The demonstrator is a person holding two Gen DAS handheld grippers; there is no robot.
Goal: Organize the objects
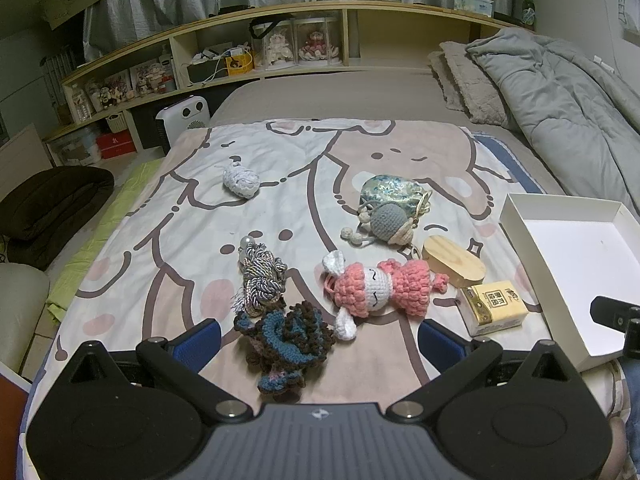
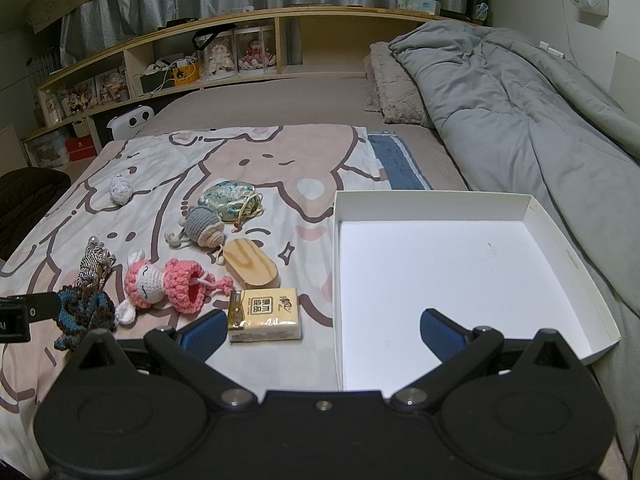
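Observation:
Small objects lie on a cartoon-print blanket [image 1: 168, 240]: a blue-brown crochet piece [image 1: 286, 338], a braided cord tassel [image 1: 262, 276], a pink crochet doll [image 1: 376, 286], a grey crochet ball [image 1: 390, 222], a brocade pouch [image 1: 386, 190], a wooden oval box [image 1: 454, 262], a yellow tissue pack [image 1: 494, 308] and a white knit ball [image 1: 240, 178]. An empty white box [image 2: 452, 268] lies at the right. My left gripper [image 1: 320, 344] is open, its jaws either side of the crochet piece. My right gripper [image 2: 322, 334] is open over the white box's near-left edge, beside the tissue pack [image 2: 266, 314].
A grey duvet [image 2: 520, 112] and pillow [image 2: 394, 88] lie on the bed's right side. A wooden shelf [image 1: 280, 44] with dolls and clutter runs along the back. A dark cushion [image 1: 48, 204] lies on the floor at left.

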